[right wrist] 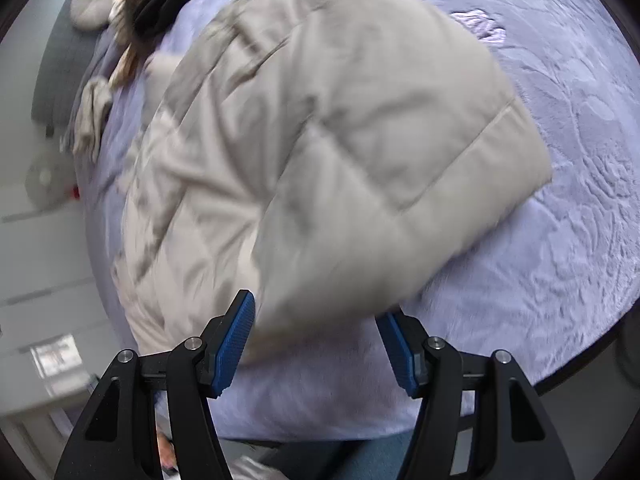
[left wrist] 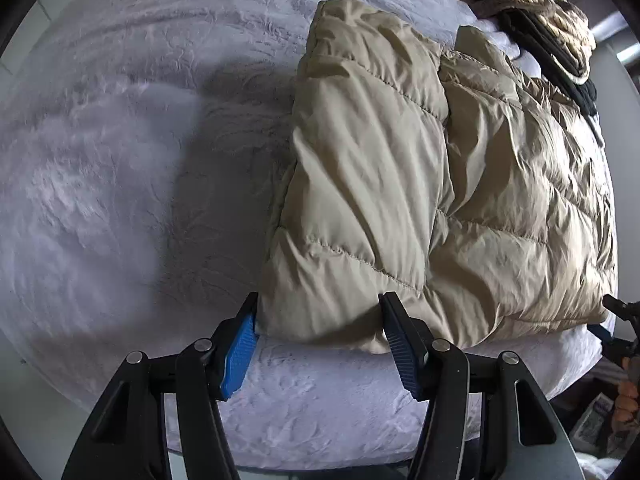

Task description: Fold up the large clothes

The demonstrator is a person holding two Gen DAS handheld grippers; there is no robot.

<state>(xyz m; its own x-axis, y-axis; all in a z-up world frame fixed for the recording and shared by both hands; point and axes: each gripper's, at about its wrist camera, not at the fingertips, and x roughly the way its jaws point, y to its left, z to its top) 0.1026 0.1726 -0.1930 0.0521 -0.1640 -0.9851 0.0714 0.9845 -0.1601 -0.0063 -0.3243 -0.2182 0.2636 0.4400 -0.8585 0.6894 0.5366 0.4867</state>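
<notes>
The left gripper point(left wrist: 320, 344) fills the near edge of its view, its 2 blue-padded black fingers point(left wrist: 240, 354) standing apart around the near corner of the beige quilted puffer jacket point(left wrist: 420, 184); the pads do not press on it. The right gripper point(right wrist: 318, 346) likewise has its fingers point(right wrist: 234, 346) spread, with the jacket's near edge point(right wrist: 320, 184) between and just beyond them, not clamped. The jacket lies folded on the bed with a pale lavender textured plush cover point(left wrist: 120, 152), close to its near edge. Beyond the jacket, at the bed's far side, a heap of tan and black clothing point(left wrist: 532, 12) lies bunched.
</notes>
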